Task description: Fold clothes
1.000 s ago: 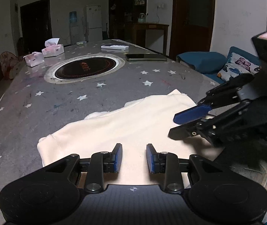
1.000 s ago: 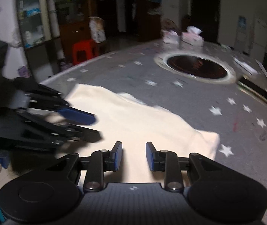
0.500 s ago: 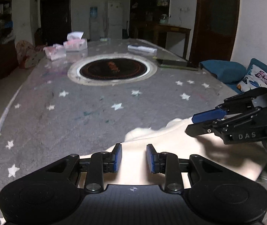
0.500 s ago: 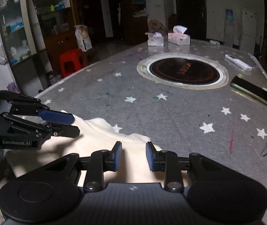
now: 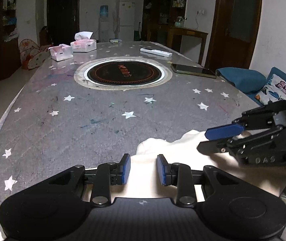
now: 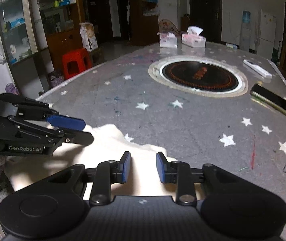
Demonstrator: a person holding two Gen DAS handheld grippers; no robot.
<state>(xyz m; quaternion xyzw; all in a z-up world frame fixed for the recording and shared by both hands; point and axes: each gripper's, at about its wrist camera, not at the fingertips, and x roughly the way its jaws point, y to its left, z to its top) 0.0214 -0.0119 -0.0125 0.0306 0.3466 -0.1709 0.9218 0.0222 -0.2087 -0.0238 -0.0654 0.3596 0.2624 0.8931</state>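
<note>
A cream garment (image 5: 163,146) lies bunched near the front edge of the grey star-patterned table (image 5: 102,124). My left gripper (image 5: 143,160) hangs over its left part, blue pads apart, with flat cloth showing in the gap. My right gripper (image 6: 143,158) stands the same way over the right part of the garment (image 6: 110,140). Each shows in the other's view: the right gripper (image 5: 203,140) at the far right, the left gripper (image 6: 86,130) at the far left, both casting shadows on the cloth. Whether the tips touch the fabric I cannot tell.
A round black hotplate (image 5: 122,73) is set into the table's middle. Behind it stand two tissue boxes (image 5: 83,45) and a white remote (image 5: 156,52); a dark phone (image 5: 193,70) lies by the right edge. A blue sofa with cushions (image 5: 241,79) is right, a red stool (image 6: 74,63) left.
The garment's far edge now lies closer to the front of the table, and much less cloth shows ahead of either gripper. Both views have swung toward the hotplate. The jaw gaps look unchanged.
</note>
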